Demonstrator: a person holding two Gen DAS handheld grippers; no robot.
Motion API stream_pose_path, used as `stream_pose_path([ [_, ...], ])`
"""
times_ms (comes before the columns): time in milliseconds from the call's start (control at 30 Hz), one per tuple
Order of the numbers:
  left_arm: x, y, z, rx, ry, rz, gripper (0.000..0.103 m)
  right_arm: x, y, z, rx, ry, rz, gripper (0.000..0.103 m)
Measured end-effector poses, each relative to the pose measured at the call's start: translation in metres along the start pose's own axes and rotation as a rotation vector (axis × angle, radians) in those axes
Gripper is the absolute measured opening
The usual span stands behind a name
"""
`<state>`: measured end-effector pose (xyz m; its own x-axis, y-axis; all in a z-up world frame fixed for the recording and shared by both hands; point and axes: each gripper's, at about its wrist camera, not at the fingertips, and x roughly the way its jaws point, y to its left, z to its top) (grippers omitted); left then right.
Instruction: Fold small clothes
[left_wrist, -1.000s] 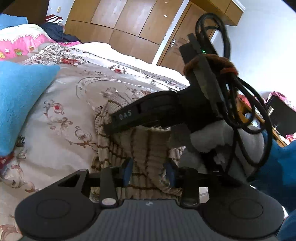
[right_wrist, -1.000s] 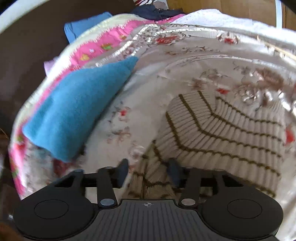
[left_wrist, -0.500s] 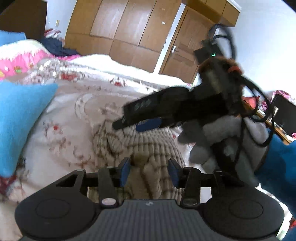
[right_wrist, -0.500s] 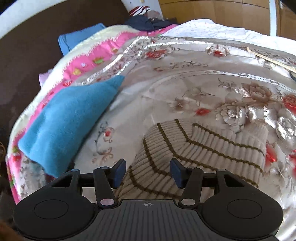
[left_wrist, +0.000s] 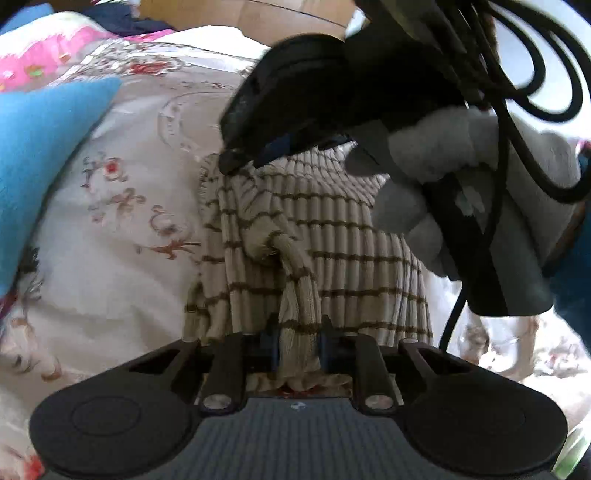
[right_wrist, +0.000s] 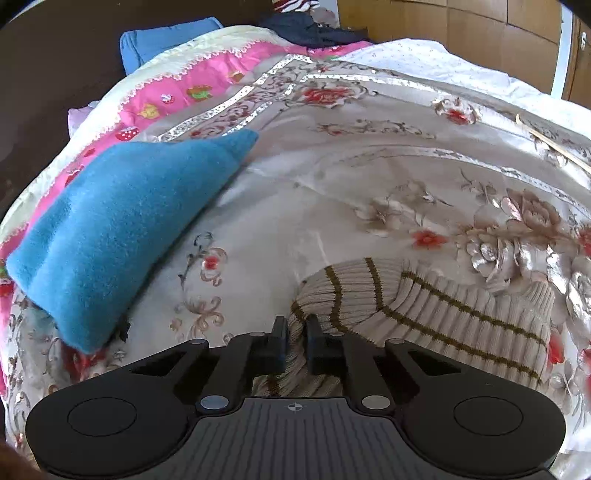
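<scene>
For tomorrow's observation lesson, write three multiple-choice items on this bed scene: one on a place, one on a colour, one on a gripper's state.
1. Where does the blue fleece cushion lie relative to the striped knit garment in the right wrist view?
A. to its left
B. on top of it
C. under it

2. What colour are the garment's stripes?
A. red
B. brown
C. blue

3. What is the left gripper doing?
A. standing open above the floral bedspread
B. closed on the cushion
C. closed on a bunch of the garment

Answers: 1 A, the cushion sits apart, left of the garment. 2 B, brown lines cross beige ribbing. 3 C, fabric is pinched between its fingers; the jaws have just been closing.
</scene>
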<state>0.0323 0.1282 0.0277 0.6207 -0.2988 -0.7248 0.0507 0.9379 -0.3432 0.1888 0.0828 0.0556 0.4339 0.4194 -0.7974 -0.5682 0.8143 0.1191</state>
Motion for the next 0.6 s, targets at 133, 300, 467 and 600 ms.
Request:
stream_pose_path([
  [133,-0.009,0.009,-0.005,-0.030,-0.010,0.005,0.028,0.003,-0.003,-0.002,0.049,-0.017,0.026,0.010],
  [300,-0.018,0.012,-0.012,-0.035,0.002,0.042,0.028,0.018,-0.006,-0.006,0.124,-0.023,0.061,0.010],
  [467,-0.010,0.012,-0.011,-0.056,0.042,0.085,0.027,0.038,0.000,-0.013,0.102,-0.045,0.070,0.009],
  [600,-0.004,0.009,-0.012,-0.049,0.053,0.146,0.028,0.045,0.001,-0.015,0.095,-0.052,0.096,0.010],
])
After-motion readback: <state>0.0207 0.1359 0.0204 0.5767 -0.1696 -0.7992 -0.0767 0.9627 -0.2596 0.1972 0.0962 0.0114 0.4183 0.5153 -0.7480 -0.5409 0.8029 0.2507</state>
